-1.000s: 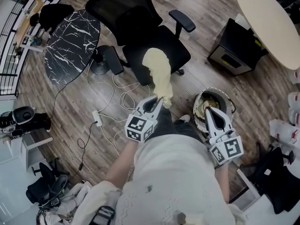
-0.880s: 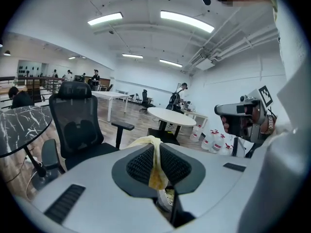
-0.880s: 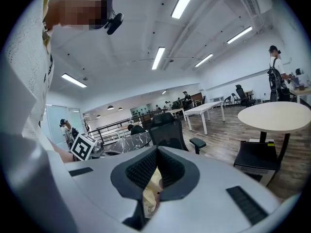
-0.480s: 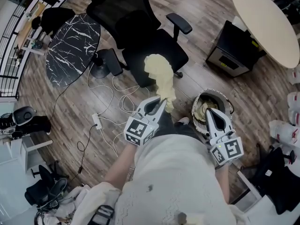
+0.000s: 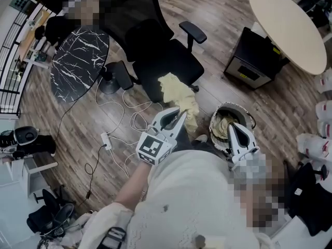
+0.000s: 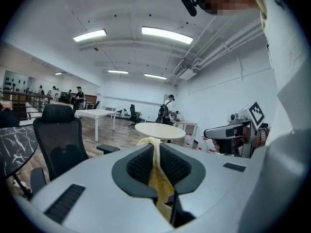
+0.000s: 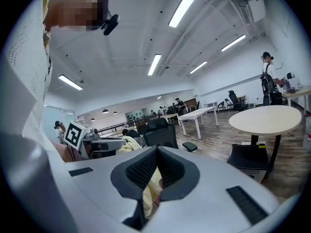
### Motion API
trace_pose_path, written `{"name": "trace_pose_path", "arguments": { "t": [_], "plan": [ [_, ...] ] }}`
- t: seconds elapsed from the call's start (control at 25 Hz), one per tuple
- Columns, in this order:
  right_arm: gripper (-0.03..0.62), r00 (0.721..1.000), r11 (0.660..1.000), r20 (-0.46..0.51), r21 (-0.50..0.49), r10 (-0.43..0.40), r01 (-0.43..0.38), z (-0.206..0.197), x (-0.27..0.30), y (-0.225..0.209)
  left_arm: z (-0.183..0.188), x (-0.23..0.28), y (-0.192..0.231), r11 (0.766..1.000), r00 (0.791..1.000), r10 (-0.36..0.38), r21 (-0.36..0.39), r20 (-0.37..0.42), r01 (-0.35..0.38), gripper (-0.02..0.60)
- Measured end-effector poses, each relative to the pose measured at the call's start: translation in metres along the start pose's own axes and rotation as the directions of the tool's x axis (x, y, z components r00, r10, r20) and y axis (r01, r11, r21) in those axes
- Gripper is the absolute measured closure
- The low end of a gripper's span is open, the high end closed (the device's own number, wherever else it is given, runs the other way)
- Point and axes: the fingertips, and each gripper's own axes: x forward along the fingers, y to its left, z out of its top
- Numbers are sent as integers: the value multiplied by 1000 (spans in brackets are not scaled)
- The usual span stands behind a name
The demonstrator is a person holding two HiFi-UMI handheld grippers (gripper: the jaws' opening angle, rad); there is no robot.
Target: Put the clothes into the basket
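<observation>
In the head view a pale yellow garment (image 5: 179,92) trails from the seat front of a black office chair (image 5: 166,51) to my left gripper (image 5: 176,118), which is shut on its lower end. In the left gripper view the same garment (image 6: 158,178) runs pinched between the closed jaws of that gripper (image 6: 154,142). A round basket (image 5: 248,114) stands on the floor to the right, with pale cloth inside. My right gripper (image 5: 231,126) hovers over its near rim. In the right gripper view that gripper (image 7: 156,150) is shut with pale yellow cloth (image 7: 149,191) caught between its jaws.
A marble-topped round table (image 5: 78,53) stands left of the chair. White cables and a power strip (image 5: 106,136) lie on the wood floor. A black cabinet (image 5: 254,56) and a round beige table (image 5: 290,27) are at the right. More clothes (image 5: 98,219) are heaped at the bottom left.
My left gripper has risen and drifted right with the yellow garment, which has slid down off the chair seat and bunched closer to the gripper. The right gripper shifted slightly over the basket.
</observation>
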Motion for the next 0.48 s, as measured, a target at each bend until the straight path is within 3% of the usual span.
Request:
{"name": "trace_pose_path", "arguments": {
  "t": [0.48],
  "plan": [
    [584, 998, 999, 38, 0, -51, 51, 9, -27, -10, 39, 0, -30, 998, 996, -47, 46, 77, 43, 531]
  ]
}}
